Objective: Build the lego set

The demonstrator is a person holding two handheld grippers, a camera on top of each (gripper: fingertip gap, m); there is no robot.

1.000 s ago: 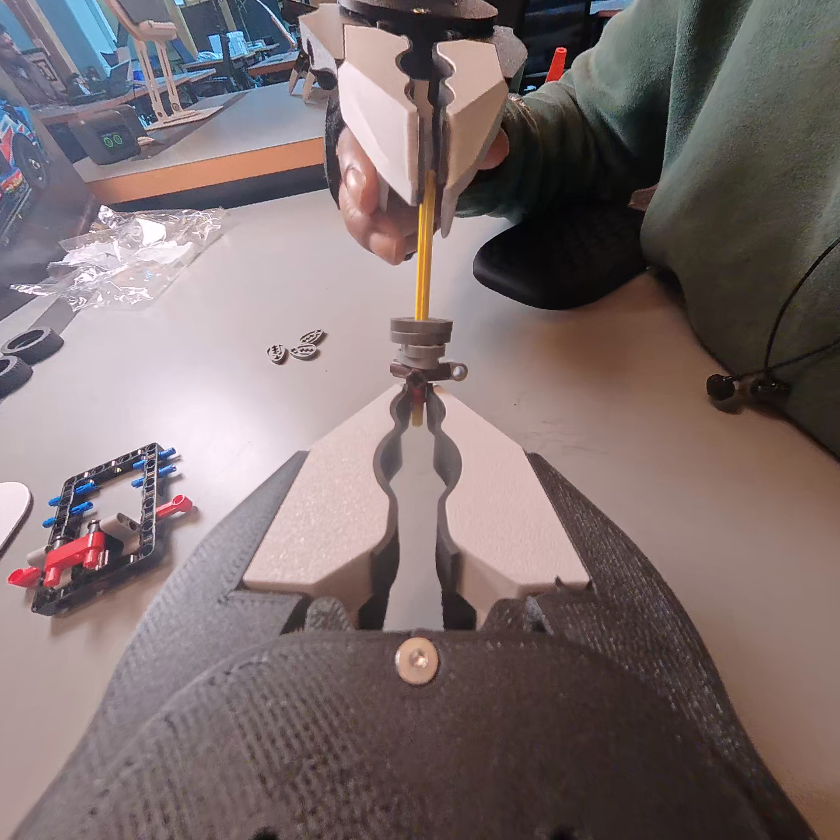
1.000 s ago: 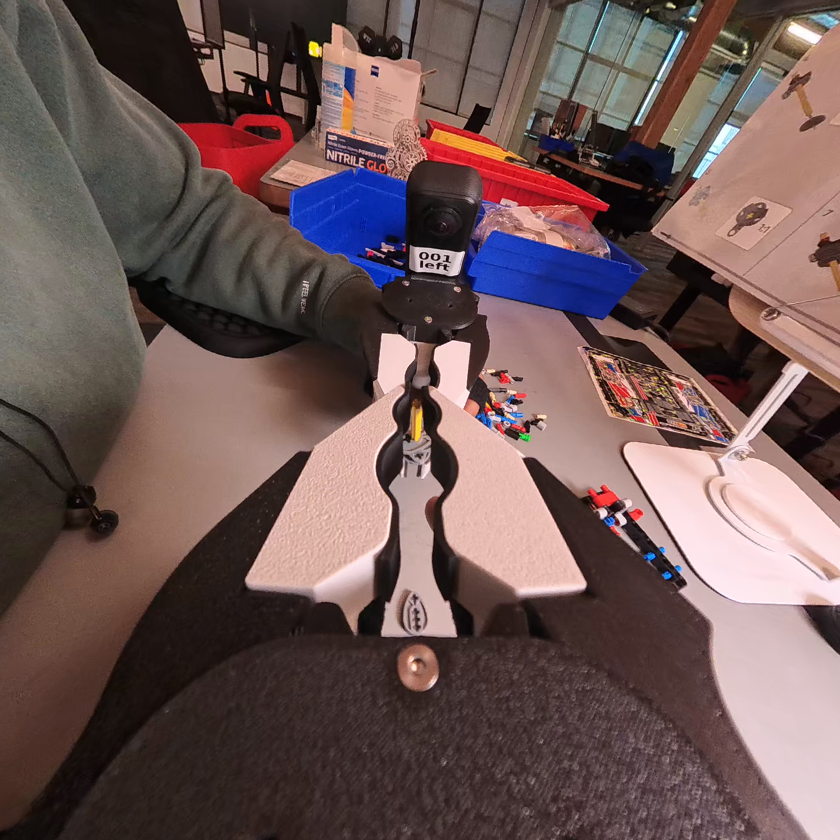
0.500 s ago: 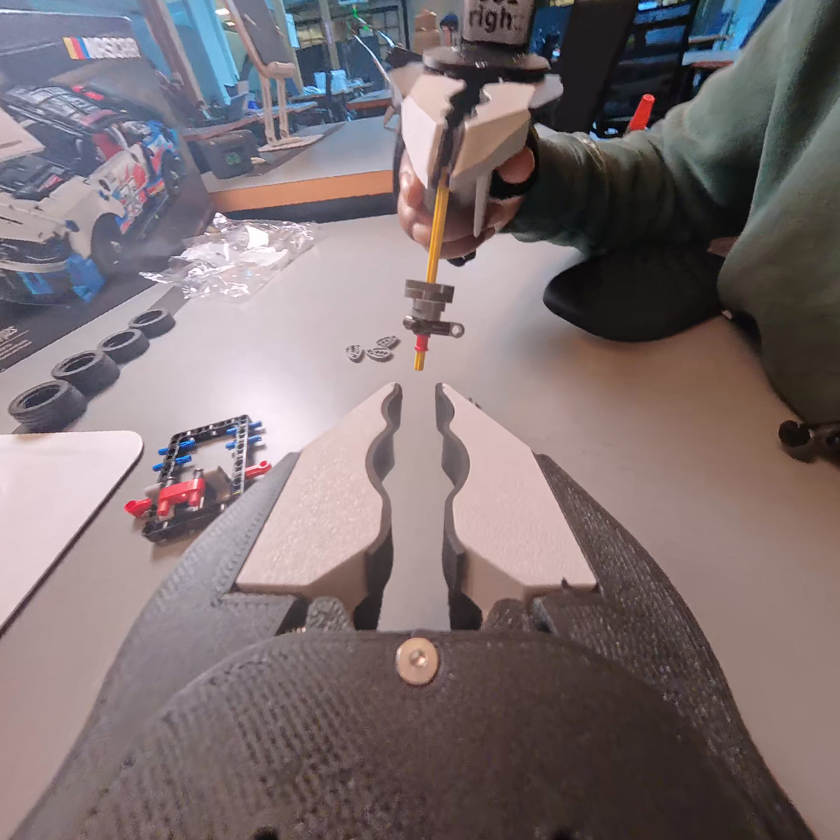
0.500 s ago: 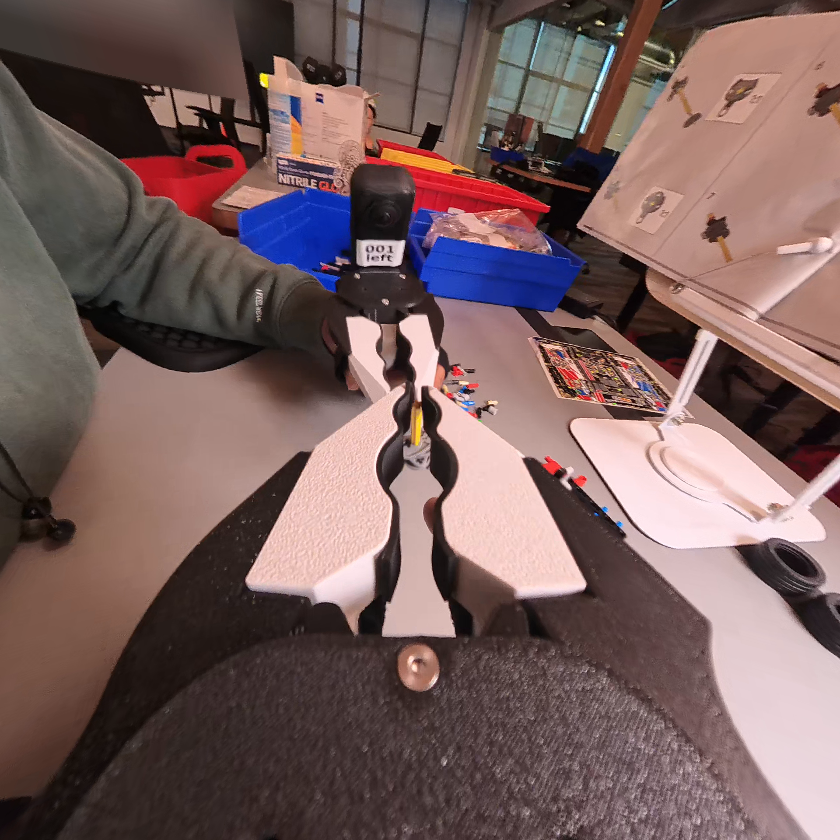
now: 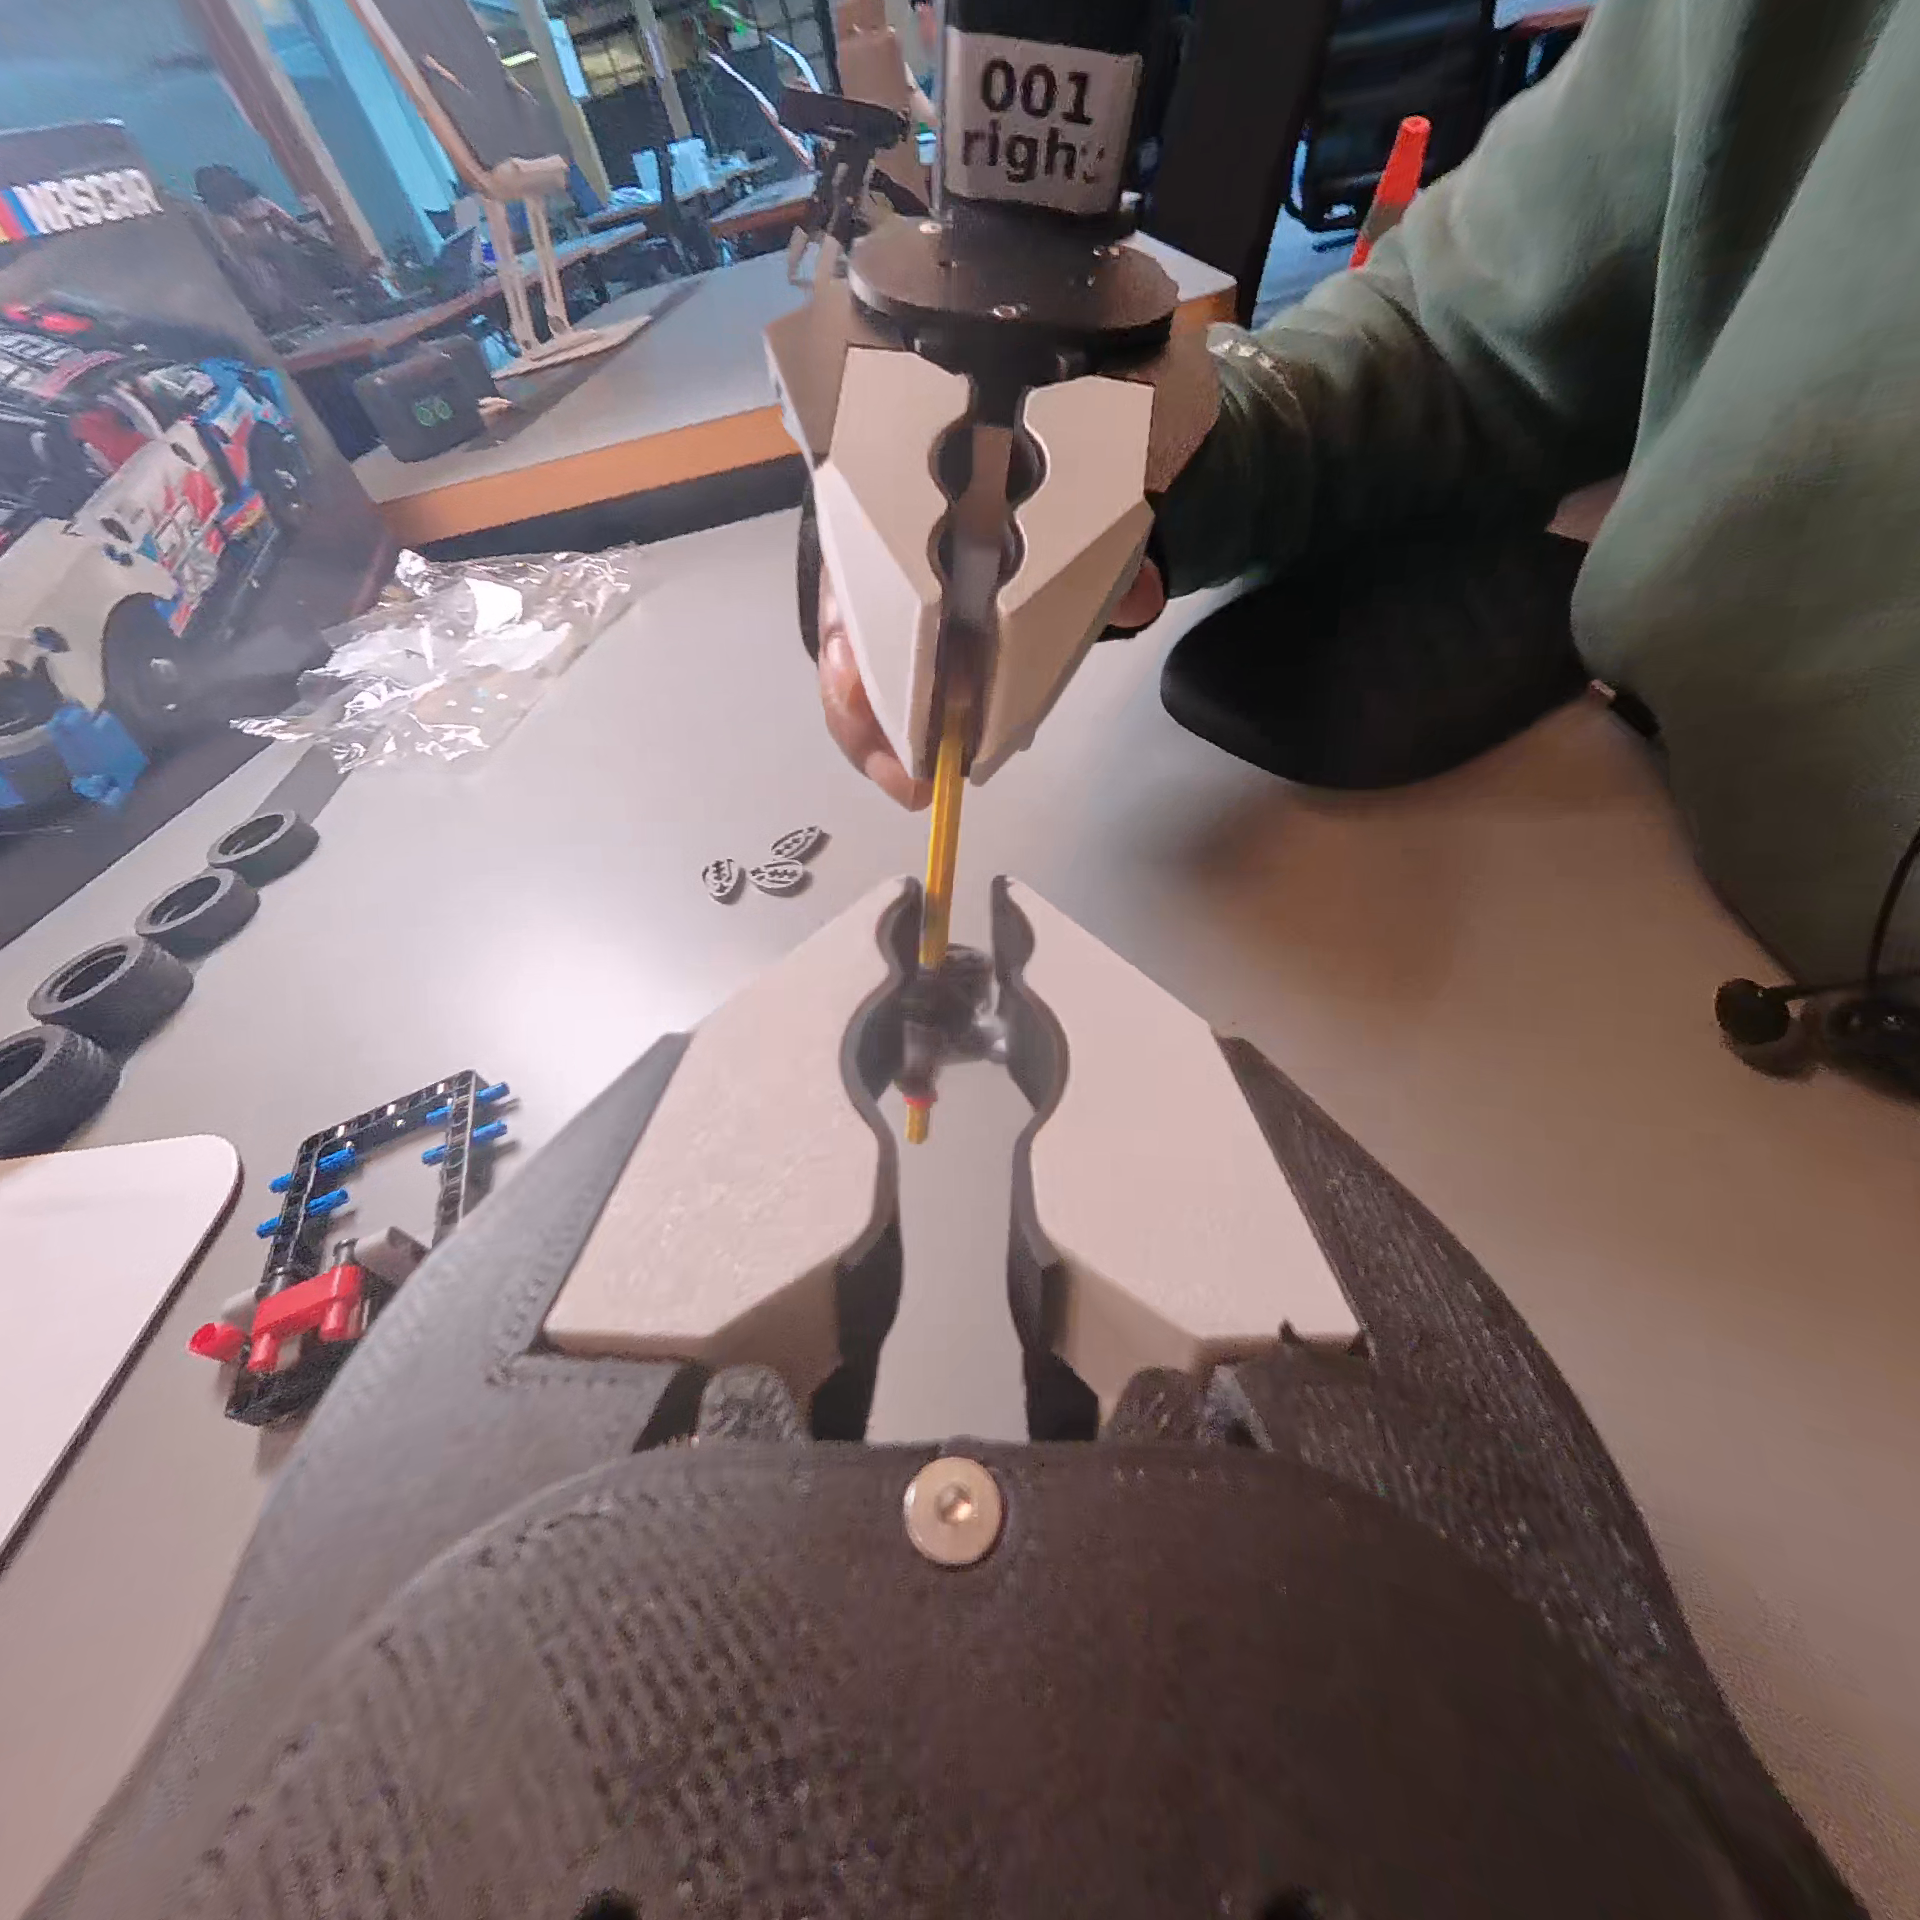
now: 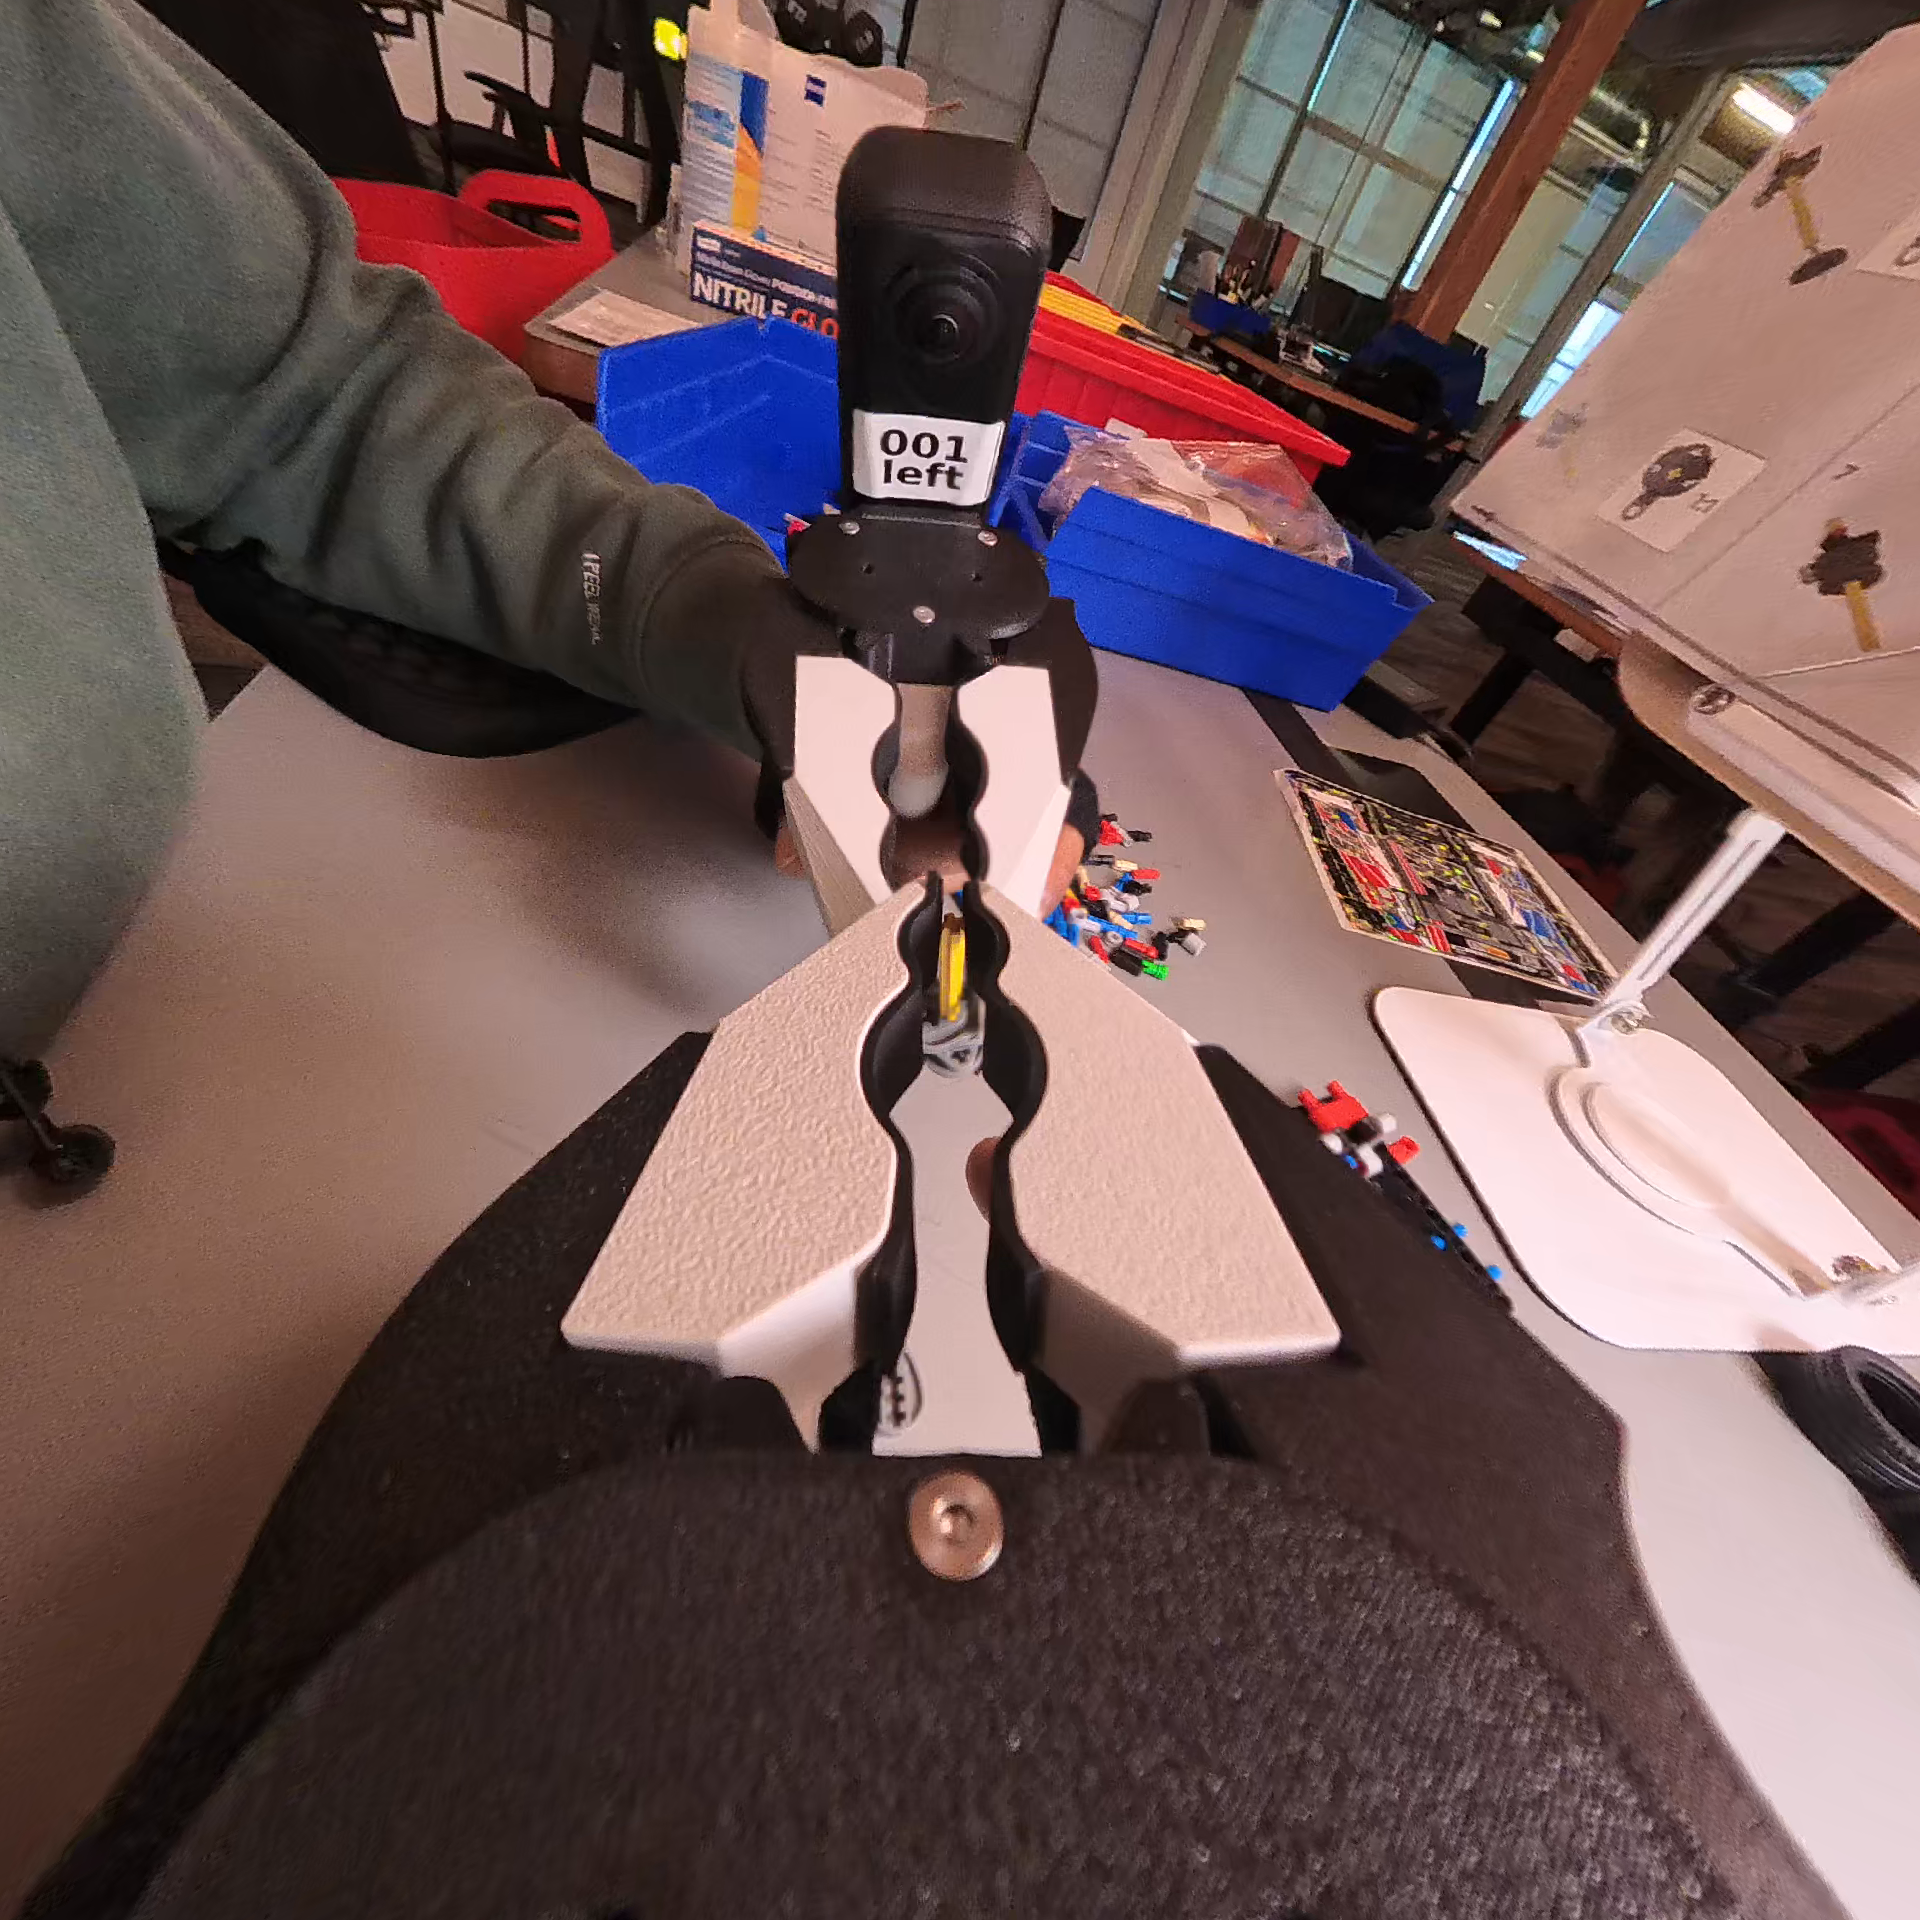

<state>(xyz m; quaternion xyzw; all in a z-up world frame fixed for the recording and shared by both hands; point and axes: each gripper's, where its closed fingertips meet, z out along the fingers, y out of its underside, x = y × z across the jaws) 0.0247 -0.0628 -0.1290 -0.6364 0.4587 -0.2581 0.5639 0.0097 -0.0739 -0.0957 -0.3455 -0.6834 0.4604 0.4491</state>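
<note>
Two grippers meet nose to nose above my grey table (image 5: 1403, 1039). My right gripper (image 5: 948, 764) pinches the upper end of a thin yellow axle (image 5: 943, 847), its white wedge-shaped fingers closed tight around it. My left gripper (image 5: 945, 899) has its jaws narrowly parted; the axle's lower part sits in the scalloped gap between them, and I cannot tell whether the fingers press it. Threaded on the axle are small dark grey round pieces (image 5: 940, 1013), blurred, with a red collar (image 5: 916, 1094) beneath and the yellow tip poking out below. The fingers are matte, grainy plastic with black wavy inner liners. Further left lie a black rectangular studded frame (image 5: 374, 1205) carrying blue pins and red parts, four ribbed rubber tyres (image 5: 109, 992), and crinkled clear plastic bags (image 5: 457, 644).
</note>
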